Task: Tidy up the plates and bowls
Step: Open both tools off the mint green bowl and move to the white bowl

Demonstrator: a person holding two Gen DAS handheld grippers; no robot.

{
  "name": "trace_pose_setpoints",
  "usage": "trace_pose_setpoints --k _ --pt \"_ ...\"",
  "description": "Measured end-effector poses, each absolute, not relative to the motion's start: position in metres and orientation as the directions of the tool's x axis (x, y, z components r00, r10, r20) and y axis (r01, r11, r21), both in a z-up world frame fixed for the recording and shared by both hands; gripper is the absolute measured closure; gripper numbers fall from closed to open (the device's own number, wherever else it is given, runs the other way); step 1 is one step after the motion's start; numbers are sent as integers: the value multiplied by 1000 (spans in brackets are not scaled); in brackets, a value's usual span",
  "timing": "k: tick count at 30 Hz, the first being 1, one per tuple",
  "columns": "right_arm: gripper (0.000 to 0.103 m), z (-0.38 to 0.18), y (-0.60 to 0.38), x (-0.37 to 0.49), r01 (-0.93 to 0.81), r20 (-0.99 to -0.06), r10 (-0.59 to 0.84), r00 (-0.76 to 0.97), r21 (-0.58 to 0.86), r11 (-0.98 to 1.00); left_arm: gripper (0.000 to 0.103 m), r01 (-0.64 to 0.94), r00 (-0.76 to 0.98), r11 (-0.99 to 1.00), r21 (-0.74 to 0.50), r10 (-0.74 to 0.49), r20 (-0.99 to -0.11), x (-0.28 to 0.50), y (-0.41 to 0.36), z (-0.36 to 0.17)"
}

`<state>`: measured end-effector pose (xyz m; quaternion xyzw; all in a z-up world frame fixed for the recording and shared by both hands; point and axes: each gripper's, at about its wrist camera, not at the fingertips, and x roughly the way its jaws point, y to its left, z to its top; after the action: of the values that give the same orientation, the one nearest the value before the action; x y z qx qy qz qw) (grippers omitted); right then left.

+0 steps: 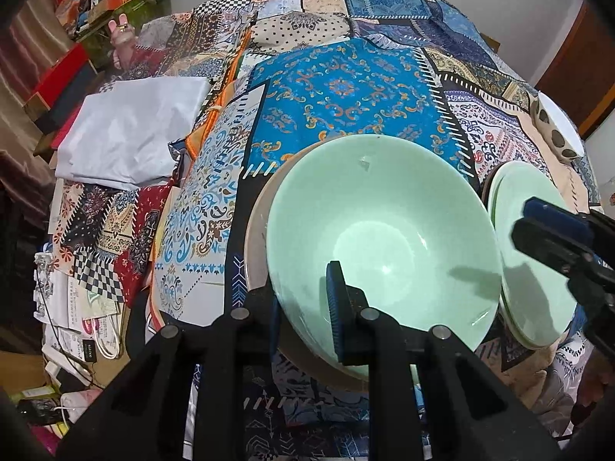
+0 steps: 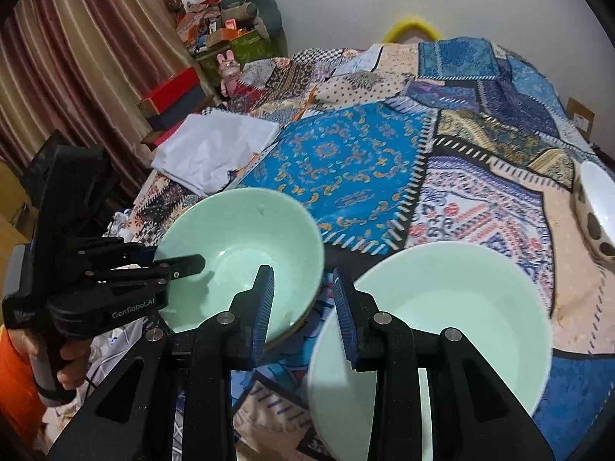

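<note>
A pale green bowl (image 1: 384, 238) is tilted and held by its near rim in my left gripper (image 1: 307, 307), which is shut on it; it also shows in the right wrist view (image 2: 242, 249). A second pale green bowl (image 2: 442, 326) stands to its right on the patchwork cloth; it also shows in the left wrist view (image 1: 534, 269). My right gripper (image 2: 303, 307) is open, its right finger over that bowl's left rim and its left finger by the first bowl; it appears at the right of the left wrist view (image 1: 557, 230).
A white bowl with dark spots (image 2: 595, 211) stands at the far right, seen too in the left wrist view (image 1: 557, 126). A folded white cloth (image 2: 215, 146) lies at the left of the patchwork cover (image 2: 346, 161). Boxes and clutter line the left edge.
</note>
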<state>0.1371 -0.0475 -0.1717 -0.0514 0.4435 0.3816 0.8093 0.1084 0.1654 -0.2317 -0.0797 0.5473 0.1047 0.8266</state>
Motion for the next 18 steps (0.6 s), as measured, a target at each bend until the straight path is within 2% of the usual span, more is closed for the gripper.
trace_pose_setpoints --k 2,3,11,14,18 --pt "74 -169 -55 138 -660 -751 576 322 258 706 72 -255 362 966 -31 66 -930 111 164 -231" --pt "74 -167 -58 138 -658 -748 577 327 258 707 71 -253 352 967 -30 63 -934 113 163 -231" --pt "74 -155 -99 145 -622 -719 582 379 267 736 70 -286 326 958 26 123 -937 120 160 -216" --pt "74 -151 -114 147 -608 -709 578 403 265 749 64 -305 348 951 54 164 -923 120 161 -203" --pt "74 -144 -140 154 -581 -698 563 442 255 773 64 -284 406 957 64 181 -896 120 151 -178"
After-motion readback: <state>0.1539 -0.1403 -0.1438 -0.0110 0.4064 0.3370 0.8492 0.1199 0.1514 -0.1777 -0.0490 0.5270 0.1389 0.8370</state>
